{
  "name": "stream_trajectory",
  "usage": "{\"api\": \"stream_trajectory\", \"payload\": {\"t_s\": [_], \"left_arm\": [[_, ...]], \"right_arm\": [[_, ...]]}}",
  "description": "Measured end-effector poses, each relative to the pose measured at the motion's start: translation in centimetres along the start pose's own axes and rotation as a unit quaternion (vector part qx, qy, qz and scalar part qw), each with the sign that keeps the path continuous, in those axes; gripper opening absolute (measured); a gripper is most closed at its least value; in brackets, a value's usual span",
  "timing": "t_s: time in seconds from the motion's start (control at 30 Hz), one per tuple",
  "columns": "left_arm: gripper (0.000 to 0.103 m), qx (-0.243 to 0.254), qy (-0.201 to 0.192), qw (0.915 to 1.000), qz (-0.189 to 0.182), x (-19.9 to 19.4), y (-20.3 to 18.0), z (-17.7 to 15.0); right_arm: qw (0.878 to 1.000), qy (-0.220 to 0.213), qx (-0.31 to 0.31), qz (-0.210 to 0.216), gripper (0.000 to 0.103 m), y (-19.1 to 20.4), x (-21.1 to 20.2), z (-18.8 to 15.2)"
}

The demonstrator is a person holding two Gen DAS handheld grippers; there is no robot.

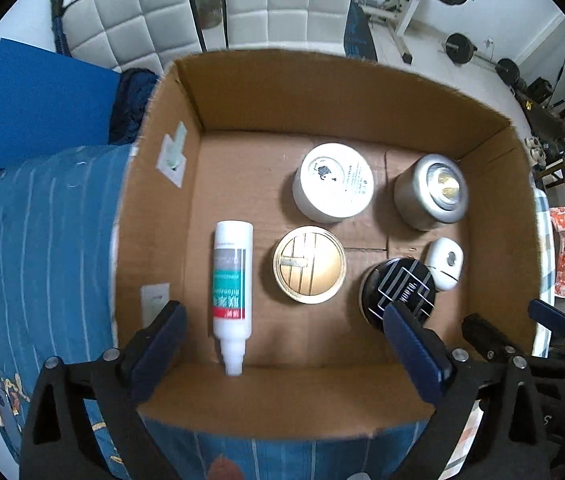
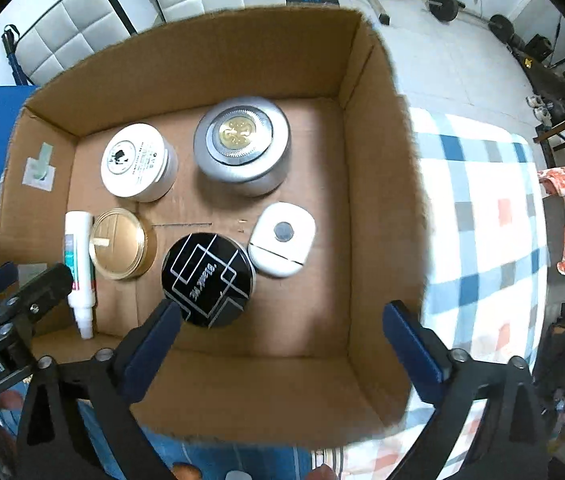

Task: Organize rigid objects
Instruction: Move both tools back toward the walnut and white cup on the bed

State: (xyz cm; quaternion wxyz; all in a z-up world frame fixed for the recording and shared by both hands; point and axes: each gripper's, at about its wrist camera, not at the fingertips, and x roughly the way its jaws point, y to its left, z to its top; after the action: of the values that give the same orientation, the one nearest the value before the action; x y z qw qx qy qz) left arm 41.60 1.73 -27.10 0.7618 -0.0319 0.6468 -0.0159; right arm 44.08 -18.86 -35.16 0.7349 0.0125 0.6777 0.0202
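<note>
Cardboard box (image 1: 322, 92) sits open-topped on a blue bedspread (image 1: 42, 240), both grippers poised above it and pointing straight down. Six rigid items rest on the box floor. A white squeeze tube (image 1: 230, 284) lies flat near the left wall, its nozzle toward the near wall. Just beside it is a round gold tin (image 1: 309, 264), and beyond that tin a white jar (image 1: 333, 179) with a printed lid. A silver canister (image 1: 430, 192) with a gold centre occupies the far right corner. Nearer the camera, a black round tin (image 2: 207, 280) with silver line markings lies close beside a small white rounded case (image 2: 282, 239); whether they touch cannot be told.

The left gripper (image 1: 282, 332) has its blue-padded fingers (image 1: 162, 336) spread wide with nothing between them, the tube and gold tin below the gap. The right gripper (image 2: 282, 336) likewise stands wide and empty, one of its fingers (image 2: 154, 340) overlapping the black tin's edge in the right wrist view. A checked cloth (image 2: 482, 208) covers the bed to the box's right.
</note>
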Motion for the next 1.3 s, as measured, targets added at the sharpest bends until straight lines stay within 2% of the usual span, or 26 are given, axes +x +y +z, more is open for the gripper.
{"api": "stream_trajectory", "payload": {"t_s": [0.2, 0.23, 0.43, 0.8, 0.93, 1.0, 1.1, 1.2, 1.3], "left_arm": [[0.101, -0.002, -0.044, 0.999, 0.004, -3.7, -0.6, -2.6], [0.101, -0.003, -0.05, 0.9988, 0.003, -3.4, -1.1, -2.7], [0.101, 0.006, -0.089, 0.996, 0.003, -7.7, -1.6, -5.6], [0.101, 0.004, -0.127, 0.9917, -0.019, -13.6, -1.0, -10.0], [0.101, 0.016, -0.136, 0.9905, -0.012, -14.9, -1.1, -11.3], [0.101, 0.025, -0.135, 0.9905, -0.002, -14.8, -1.2, -12.5], [0.101, 0.029, -0.109, 0.993, 0.037, -12.5, -0.8, -15.0], [0.101, 0.012, -0.042, 0.9984, 0.034, -7.4, 0.2, -17.8], [0.1, -0.001, 0.017, 0.9991, 0.04, -2.8, 1.0, -20.1]], "right_arm": [[0.999, -0.033, -0.006, 0.014, 0.103, 0.1, -4.0, -2.0], [0.999, -0.038, -0.006, 0.02, 0.103, 0.1, -4.8, -2.5], [0.997, -0.075, -0.015, 0.027, 0.103, 0.7, -9.6, -5.8], [0.992, -0.123, -0.013, 0.024, 0.103, 0.4, -15.8, -11.4], [0.991, -0.13, -0.008, 0.032, 0.103, -0.1, -17.0, -13.2], [0.992, -0.12, -0.004, 0.04, 0.103, -0.4, -16.5, -14.4], [0.996, -0.073, -0.005, 0.049, 0.103, -0.4, -13.3, -17.2], [0.998, -0.017, -0.001, 0.059, 0.103, 0.2, -8.6, -19.7], [0.995, 0.049, 0.01, 0.083, 0.101, 1.2, -3.0, -21.9]]}}
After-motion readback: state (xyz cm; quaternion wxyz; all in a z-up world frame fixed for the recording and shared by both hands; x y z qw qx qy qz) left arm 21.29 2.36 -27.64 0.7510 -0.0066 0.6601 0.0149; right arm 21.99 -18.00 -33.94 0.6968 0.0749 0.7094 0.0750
